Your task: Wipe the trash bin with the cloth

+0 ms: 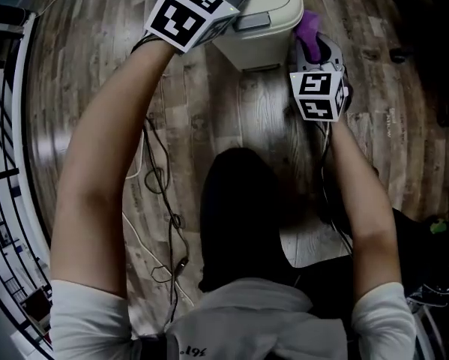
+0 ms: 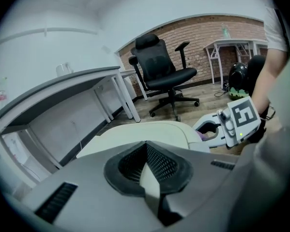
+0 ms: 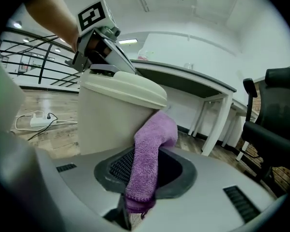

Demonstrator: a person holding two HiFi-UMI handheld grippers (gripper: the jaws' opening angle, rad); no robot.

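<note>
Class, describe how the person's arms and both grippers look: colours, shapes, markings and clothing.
Both arms are bare below short white sleeves. The left gripper and right gripper have pale grey bodies with dark, ribbed pads in a dark grey surround. Each carries a white cube printed with black square markers. A dark cable seems to trail from the right gripper.

The person wore a white short-sleeved shirt (image 1: 82, 310). The left gripper (image 2: 149, 178) and right gripper (image 3: 137, 187) were light grey shells with slotted vents and dark ribbed pads (image 2: 159, 161), each bearing a white cube (image 1: 188, 10) printed with black square markers. Black cables (image 1: 158, 175) trailed from them.
</note>
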